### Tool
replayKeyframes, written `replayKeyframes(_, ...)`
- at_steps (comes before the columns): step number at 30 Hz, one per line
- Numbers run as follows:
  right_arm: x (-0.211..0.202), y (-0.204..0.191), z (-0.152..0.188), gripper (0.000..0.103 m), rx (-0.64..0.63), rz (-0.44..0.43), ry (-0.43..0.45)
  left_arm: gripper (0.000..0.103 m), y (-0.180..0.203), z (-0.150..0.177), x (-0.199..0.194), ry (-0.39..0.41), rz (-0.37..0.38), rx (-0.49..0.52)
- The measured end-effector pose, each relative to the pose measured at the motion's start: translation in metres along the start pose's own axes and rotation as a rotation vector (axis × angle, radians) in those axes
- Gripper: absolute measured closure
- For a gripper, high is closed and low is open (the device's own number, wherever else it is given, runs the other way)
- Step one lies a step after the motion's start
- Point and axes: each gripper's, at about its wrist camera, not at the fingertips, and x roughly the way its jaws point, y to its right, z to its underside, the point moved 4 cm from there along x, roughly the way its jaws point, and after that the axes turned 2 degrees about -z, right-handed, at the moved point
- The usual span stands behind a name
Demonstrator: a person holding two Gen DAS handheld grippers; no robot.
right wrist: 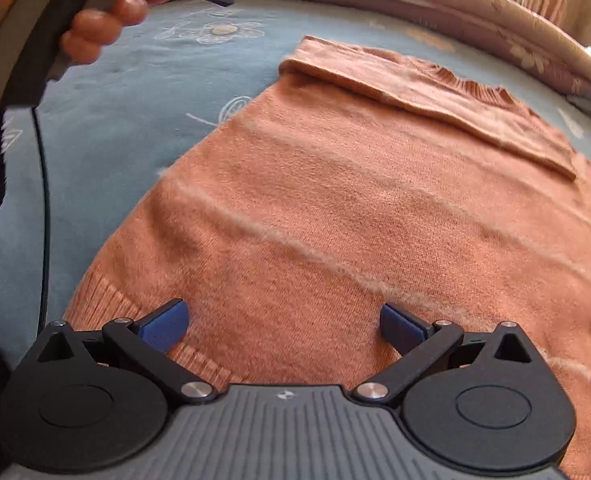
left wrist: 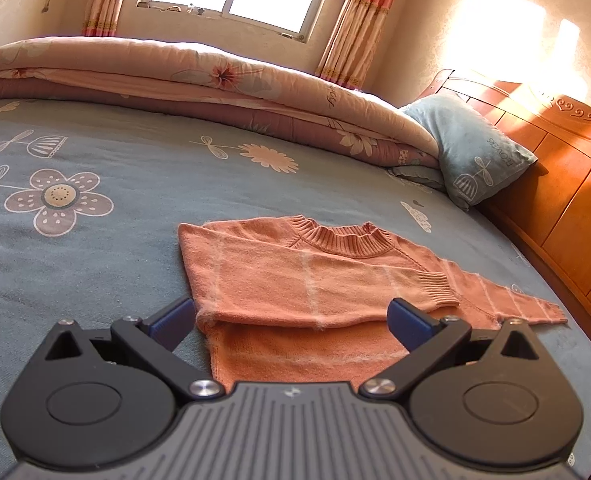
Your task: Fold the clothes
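The sweater [left wrist: 315,292] is laid on the bed [left wrist: 95,240], toward the headboard side, one sleeve folded across. Both the left hand-held gripper [left wrist: 293,320] and right hand-held gripper [right wrist: 283,326] are spread, empty. Risk: a single-layer pinch at the hem is likely to drag the knit and undo the sleeve fold.

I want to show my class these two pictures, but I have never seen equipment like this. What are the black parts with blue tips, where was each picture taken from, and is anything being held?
No robot: a person holds a two-finger gripper in each hand, each with a camera looking along its jaws. The left gripper views the bed from farther back; the right gripper hovers close over the orange sweater. The sweater lies on the blue flowered sheet, one sleeve folded across its chest. Behind lie a rolled quilt and a pillow. In the right view, the person's left hand grips its tool. Both jaws are open; nothing is held.
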Motion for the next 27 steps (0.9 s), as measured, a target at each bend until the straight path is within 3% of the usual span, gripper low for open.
replayKeyframes(2, -0.006, -0.008, 0.006, 0.0, -0.026, -0.034, -0.029, 0.002, 0.002, 0.001, -0.001, 0.001, -0.001, 0.006)
replayKeyframes(6, -0.022, -0.001, 0.011, 0.0, -0.032, -0.009, -0.027, 0.002, 0.009, 0.001, -0.001, -0.002, 0.001, 0.022)
replayKeyframes(13, -0.069, 0.075, 0.016, 0.0, 0.201, 0.099, 0.089, 0.002, 0.043, 0.008, -0.001, -0.012, 0.069, 0.097)
replayKeyframes(20, -0.107, 0.175, 0.051, 0.0, 0.625, 0.156, 0.199, 0.001, 0.099, 0.027, 0.007, -0.045, 0.144, 0.232)
replayKeyframes(23, -0.129, 0.193, 0.07, 0.0, 0.674, 0.201, 0.219, 0.001, 0.116, 0.033, 0.01, -0.054, 0.157, 0.27)
replayKeyframes(27, -0.189, 0.212, 0.085, 0.0, 0.639, 0.349, 0.259, 0.001, 0.132, 0.044, 0.015, -0.077, 0.156, 0.323)
